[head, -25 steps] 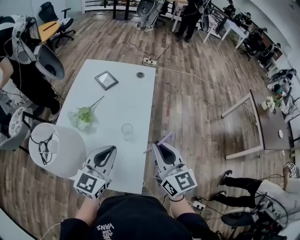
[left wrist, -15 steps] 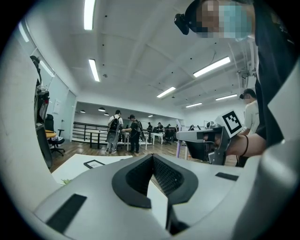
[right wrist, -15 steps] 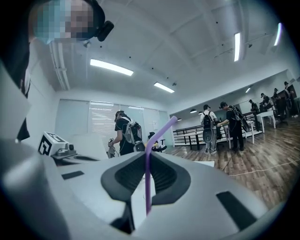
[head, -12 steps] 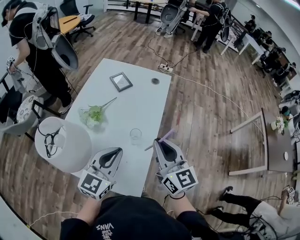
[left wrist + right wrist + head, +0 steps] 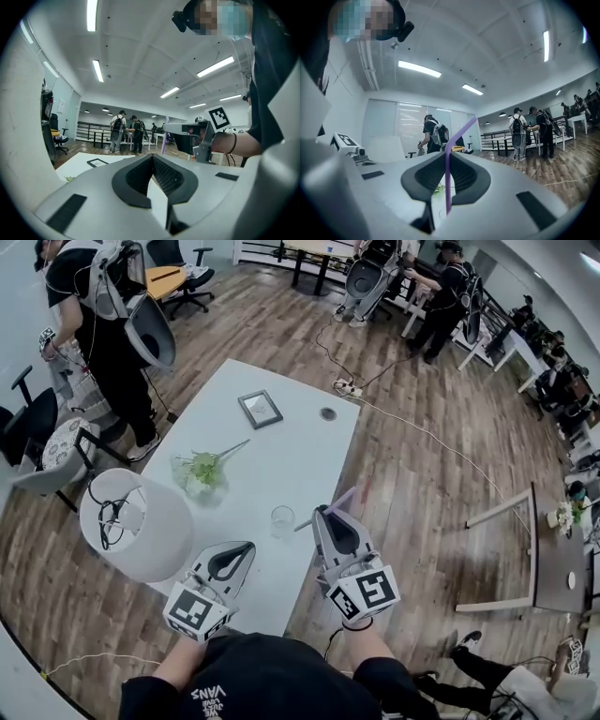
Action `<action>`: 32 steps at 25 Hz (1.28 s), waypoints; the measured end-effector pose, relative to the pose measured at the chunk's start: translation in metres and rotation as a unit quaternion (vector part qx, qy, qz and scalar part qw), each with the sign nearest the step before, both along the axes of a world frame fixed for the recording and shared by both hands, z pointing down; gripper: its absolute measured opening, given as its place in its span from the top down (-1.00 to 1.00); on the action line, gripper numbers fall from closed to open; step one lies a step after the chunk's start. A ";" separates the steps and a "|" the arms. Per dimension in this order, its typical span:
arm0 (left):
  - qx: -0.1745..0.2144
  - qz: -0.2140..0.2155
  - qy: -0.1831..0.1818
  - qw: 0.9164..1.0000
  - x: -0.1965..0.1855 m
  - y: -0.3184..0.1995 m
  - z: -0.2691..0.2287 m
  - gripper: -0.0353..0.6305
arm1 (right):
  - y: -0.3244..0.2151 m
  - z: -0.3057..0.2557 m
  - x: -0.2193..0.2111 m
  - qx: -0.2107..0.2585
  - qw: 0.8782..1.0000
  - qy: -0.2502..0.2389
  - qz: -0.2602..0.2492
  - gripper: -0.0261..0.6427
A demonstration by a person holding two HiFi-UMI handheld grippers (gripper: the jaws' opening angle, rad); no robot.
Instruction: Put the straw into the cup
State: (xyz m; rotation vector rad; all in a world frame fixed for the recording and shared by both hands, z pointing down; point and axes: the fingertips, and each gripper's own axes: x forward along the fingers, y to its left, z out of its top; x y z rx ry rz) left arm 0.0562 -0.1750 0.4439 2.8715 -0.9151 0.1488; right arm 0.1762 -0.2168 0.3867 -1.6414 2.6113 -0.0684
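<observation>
Black shirt, bottom of head view: the white print reads "VANS"; the smaller lines under it are not legible.

Left gripper: jaws closed tip to tip with nothing between them, held over the near end of the white table.

Right gripper: clenched on the purple straw. The straw stands crosswise through the pads, its bent top slanting off to one side. The marker cubes carry black-and-white square patterns and no text.

Clear cup: upright on the table, just beside the right gripper's tips. The straw is outside it.

A white lampshade sits at the table's left edge. Farther along lie a green sprig, a dark picture frame and a small dark disc.

A power strip lies on the wood floor beyond.
</observation>
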 end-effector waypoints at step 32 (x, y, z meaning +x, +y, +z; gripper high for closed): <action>-0.017 -0.049 -0.001 0.999 -0.020 0.003 0.013 0.86 | -0.045 0.091 -0.021 -0.066 0.997 0.016 -0.033 0.80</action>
